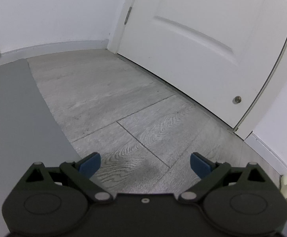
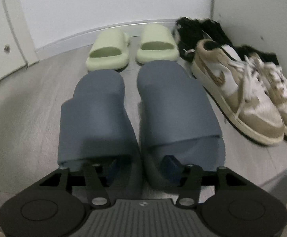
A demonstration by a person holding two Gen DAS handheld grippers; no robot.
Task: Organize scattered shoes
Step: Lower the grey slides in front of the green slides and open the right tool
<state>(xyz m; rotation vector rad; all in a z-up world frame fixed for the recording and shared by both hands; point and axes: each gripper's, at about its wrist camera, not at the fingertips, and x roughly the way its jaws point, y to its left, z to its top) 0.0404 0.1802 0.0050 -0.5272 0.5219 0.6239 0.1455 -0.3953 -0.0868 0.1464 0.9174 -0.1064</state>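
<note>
Right gripper (image 2: pixel 142 165) clamps grey slide pair (image 2: pixel 143 108) by inner walls; left gripper (image 1: pixel 145 165) wide, empty.

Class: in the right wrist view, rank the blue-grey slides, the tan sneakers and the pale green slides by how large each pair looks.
1. blue-grey slides, largest, though nearest the camera
2. tan sneakers
3. pale green slides, smallest, being farthest away

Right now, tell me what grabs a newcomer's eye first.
The pair of blue-grey slides fills the middle of the right wrist view, the right claw reaching into them. Beyond sit pale green slides by the baseboard; tan sneakers lie to their right. The left claw gapes over bare floor.
</note>
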